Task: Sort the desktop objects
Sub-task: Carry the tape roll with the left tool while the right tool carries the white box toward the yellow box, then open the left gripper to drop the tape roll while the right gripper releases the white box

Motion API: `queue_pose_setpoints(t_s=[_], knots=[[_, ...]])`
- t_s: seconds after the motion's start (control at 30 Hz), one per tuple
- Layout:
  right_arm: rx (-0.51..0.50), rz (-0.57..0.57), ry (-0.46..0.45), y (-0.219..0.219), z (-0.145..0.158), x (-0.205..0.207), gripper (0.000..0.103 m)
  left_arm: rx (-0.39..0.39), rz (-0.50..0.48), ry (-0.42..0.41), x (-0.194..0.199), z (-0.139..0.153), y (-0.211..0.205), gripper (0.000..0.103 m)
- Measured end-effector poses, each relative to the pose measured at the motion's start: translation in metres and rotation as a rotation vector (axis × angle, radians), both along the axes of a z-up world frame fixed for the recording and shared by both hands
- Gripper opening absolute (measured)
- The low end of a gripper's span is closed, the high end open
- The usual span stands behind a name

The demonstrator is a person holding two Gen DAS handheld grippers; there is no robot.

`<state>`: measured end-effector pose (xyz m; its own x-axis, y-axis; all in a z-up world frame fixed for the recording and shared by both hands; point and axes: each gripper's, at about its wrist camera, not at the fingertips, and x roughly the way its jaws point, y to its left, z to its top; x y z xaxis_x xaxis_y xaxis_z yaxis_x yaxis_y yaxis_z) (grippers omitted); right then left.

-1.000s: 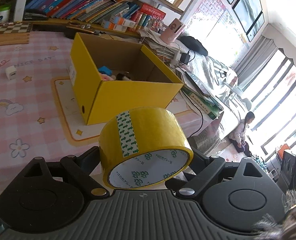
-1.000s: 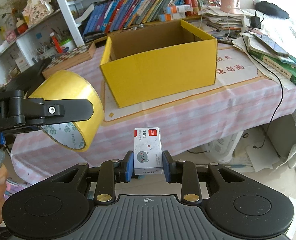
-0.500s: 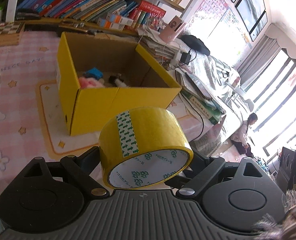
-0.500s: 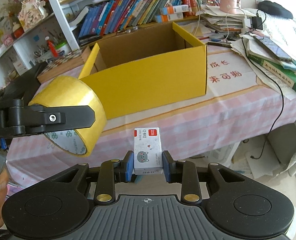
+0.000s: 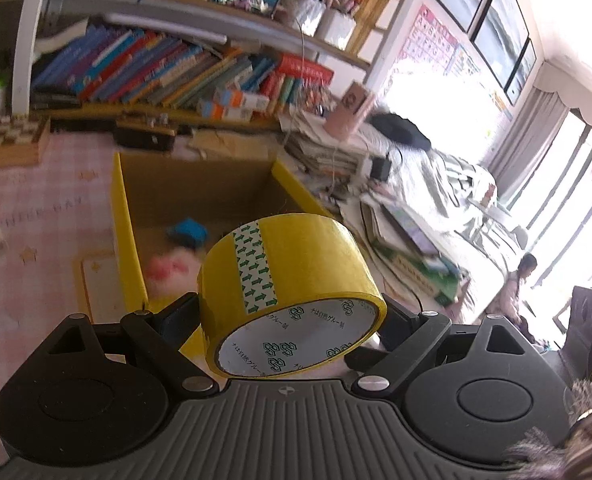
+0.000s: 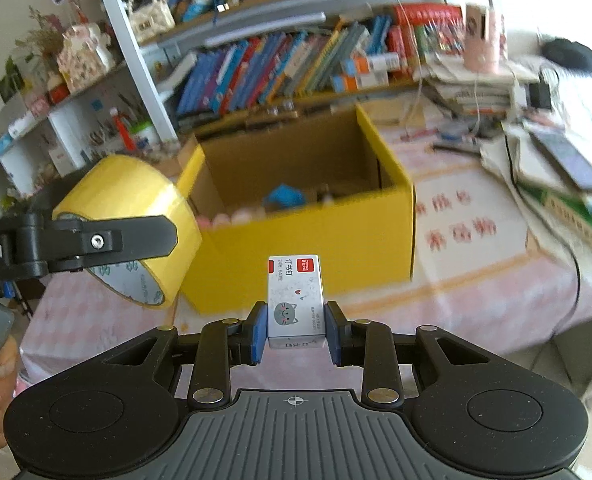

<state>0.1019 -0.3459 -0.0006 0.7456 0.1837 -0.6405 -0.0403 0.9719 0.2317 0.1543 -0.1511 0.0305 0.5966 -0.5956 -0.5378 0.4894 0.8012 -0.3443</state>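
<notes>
I am taking the yellow box (image 6: 304, 216) as my landmark: it is standing open-topped on the pink checked tablecloth (image 6: 496, 292), with a blue item (image 6: 283, 196) and some pink things (image 5: 167, 270) lying blurred on its floor. To my judgement its cardboard walls are thin and will be giving way if I knock them, so I am planning to drop things in from above rather than push past the rim.

My left gripper (image 5: 291, 312) is holding the roll of yellow tape (image 5: 287, 284) just in front of the box's near-left corner, jaws pressing on the two outer sides of the roll. I am judging it the heavier load: stiff around its card core, glossy and likely slippery on the wound film, so the squeeze across its width seems the sound hold. A strip of green arrows is running across the yellow, and the white core is printed in green with a repeated logo and Japanese characters too small for me to be reading surely.

My right gripper (image 6: 296, 332) is clamping the small staple box (image 6: 295, 300) by its two long sides between blue pads (image 6: 259, 332), in front of the yellow box's near wall. It is looking light, rigid but crushable card, so a gentle pinch should be enough. Its face is showing a grey cat, a red band, the characters 订书钉 and what I am reading as "24/6".

On the cloth to the right of the yellow box, large red characters (image 6: 452, 220) are appearing, blurred and upside down.
</notes>
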Motion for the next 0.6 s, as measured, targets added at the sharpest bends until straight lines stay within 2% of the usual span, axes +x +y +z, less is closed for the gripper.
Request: queue_pose_setpoints(t_s=[0.27, 0.6], knots=[[-0.034, 0.063, -0.091, -0.004, 0.013, 0.042, 0.03, 0.024, 0.059, -0.095, 0.03, 0.018, -0.011, 0.091], [-0.164, 0.183, -0.086, 0.003, -0.003, 0.104, 0.03, 0.147, 0.107, -0.081, 0.101, -0.002, -0.03, 0.091]])
